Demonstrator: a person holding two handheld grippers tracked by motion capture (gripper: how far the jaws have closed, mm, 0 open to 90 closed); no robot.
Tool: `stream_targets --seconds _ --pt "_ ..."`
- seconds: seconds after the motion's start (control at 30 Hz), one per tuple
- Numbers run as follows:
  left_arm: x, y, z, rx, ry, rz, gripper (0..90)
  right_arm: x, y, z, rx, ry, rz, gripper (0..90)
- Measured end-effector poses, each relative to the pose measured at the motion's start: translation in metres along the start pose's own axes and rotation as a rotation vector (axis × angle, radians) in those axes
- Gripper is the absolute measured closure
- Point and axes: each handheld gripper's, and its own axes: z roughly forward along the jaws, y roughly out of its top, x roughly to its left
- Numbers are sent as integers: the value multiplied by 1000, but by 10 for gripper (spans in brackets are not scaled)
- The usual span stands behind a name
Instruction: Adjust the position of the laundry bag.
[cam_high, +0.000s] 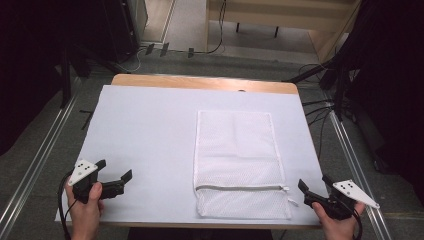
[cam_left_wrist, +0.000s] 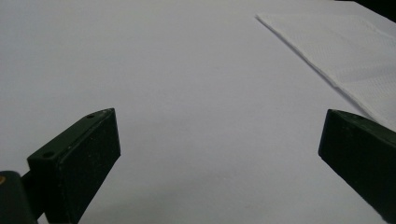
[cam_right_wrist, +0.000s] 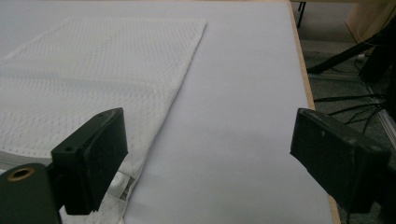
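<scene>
A white mesh laundry bag (cam_high: 239, 160) lies flat on the white table sheet (cam_high: 145, 130), right of centre, its zipper (cam_high: 240, 188) running across near the front end. My left gripper (cam_high: 116, 175) rests open at the front left corner, well left of the bag, nothing between its jaws. In the left gripper view (cam_left_wrist: 219, 144) the bag's edge (cam_left_wrist: 336, 51) shows at the upper right. My right gripper (cam_high: 314, 185) is open at the front right, just right of the bag's zipper end. In the right gripper view (cam_right_wrist: 208, 149) the bag (cam_right_wrist: 93, 74) lies left of the jaws.
The wooden table edge (cam_high: 200, 80) shows at the back. Cables (cam_high: 320, 110) and dark stands lie on the floor to the right. Metal rails (cam_high: 35, 165) run along both sides of the table. The sheet's left half is bare.
</scene>
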Motion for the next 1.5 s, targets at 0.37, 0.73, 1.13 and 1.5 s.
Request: stream_targets --seconds 0.37,0.73,1.13,1.5 --pt "-51 24 29 31 -17 -3 106 5 3 1 -23 5 43 346" --pt "-106 49 102 224 -81 -27 359 16 6 6 -7 -53 34 489" --pt "-124 61 168 373 -117 -87 594 17 3 10 -5 37 24 495" --pt "-144 59 180 416 -97 -81 719 14 3 12 0 32 37 493"
